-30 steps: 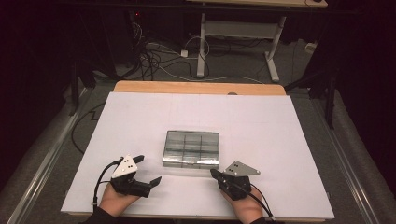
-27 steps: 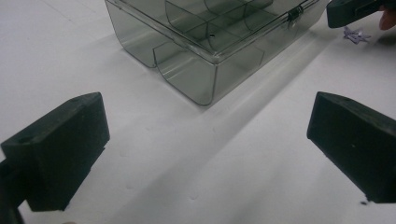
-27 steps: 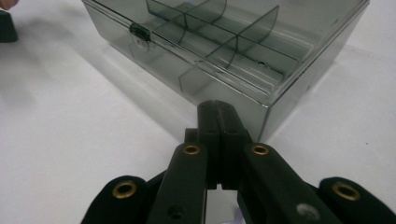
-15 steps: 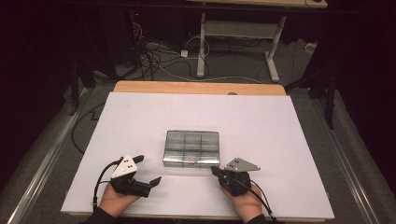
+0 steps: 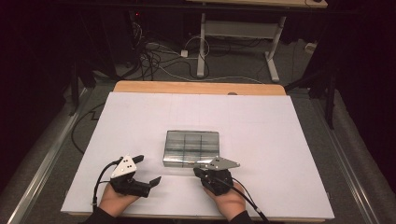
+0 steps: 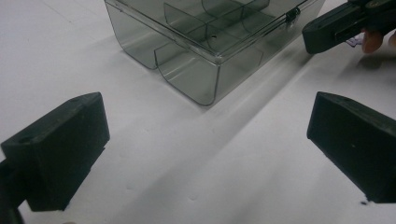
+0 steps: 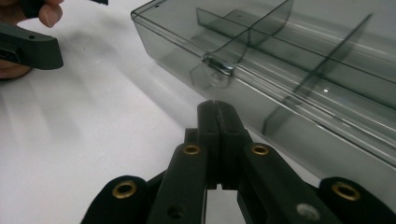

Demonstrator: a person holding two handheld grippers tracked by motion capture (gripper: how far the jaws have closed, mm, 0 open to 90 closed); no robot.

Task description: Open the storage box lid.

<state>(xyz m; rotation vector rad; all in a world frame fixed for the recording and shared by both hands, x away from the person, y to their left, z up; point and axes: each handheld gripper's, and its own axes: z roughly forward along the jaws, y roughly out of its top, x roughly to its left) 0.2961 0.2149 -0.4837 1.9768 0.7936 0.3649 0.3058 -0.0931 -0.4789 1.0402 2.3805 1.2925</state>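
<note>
On the white table (image 5: 280,140), one clear compartment box (image 5: 191,148) sits central; our two grippers flank its near edge, the left gripper (image 5: 148,170) spread wide, the right gripper (image 5: 196,171) pinched closed, empty.

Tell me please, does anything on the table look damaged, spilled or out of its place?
Nothing stands out. The clear box sits flat and square on the white table, lid closed, its compartments looking empty, with no spill or crack visible. The right gripper is shut just before its front latch; the left gripper is open, apart from it.
</note>
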